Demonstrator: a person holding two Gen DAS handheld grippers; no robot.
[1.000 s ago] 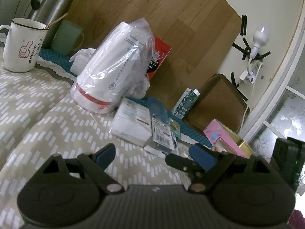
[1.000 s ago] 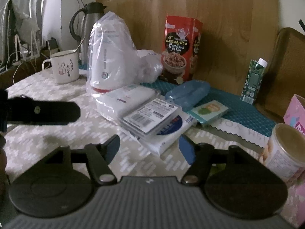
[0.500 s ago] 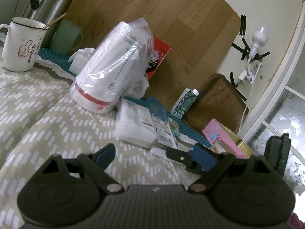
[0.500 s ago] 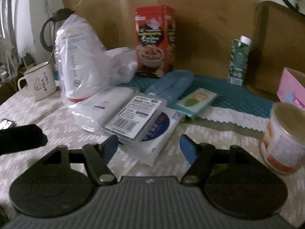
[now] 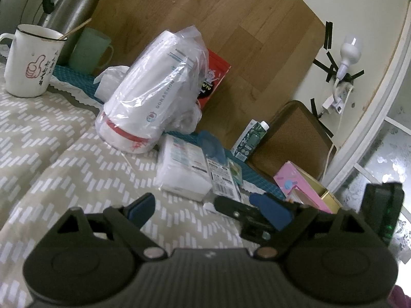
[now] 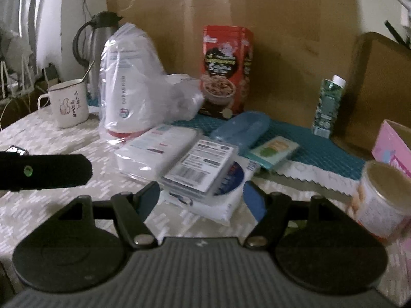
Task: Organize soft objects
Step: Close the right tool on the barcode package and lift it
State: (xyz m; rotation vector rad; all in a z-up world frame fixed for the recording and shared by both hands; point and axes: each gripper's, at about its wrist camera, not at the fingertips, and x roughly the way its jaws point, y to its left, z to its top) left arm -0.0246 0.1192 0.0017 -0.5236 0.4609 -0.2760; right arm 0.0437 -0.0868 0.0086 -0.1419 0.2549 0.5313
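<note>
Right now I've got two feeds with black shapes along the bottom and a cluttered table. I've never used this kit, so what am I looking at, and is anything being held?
There is no robot here. A person carries a two-finger tool in each hand, and each tool has a wide-angle camera looking forward along its fingers. The black shapes with blue pads at the bottom are those tools.

The left wrist view shows the left tool, jaws open, nothing between them. The black bar poking in past its right pad looks like the other tool.

The right wrist view shows the right tool, also open and empty, close to a stack of soft white packets.

On the patterned tablecloth also stand a plastic-wrapped white cylinder, a white mug, a red cereal box, a green carton and a jar.
</note>
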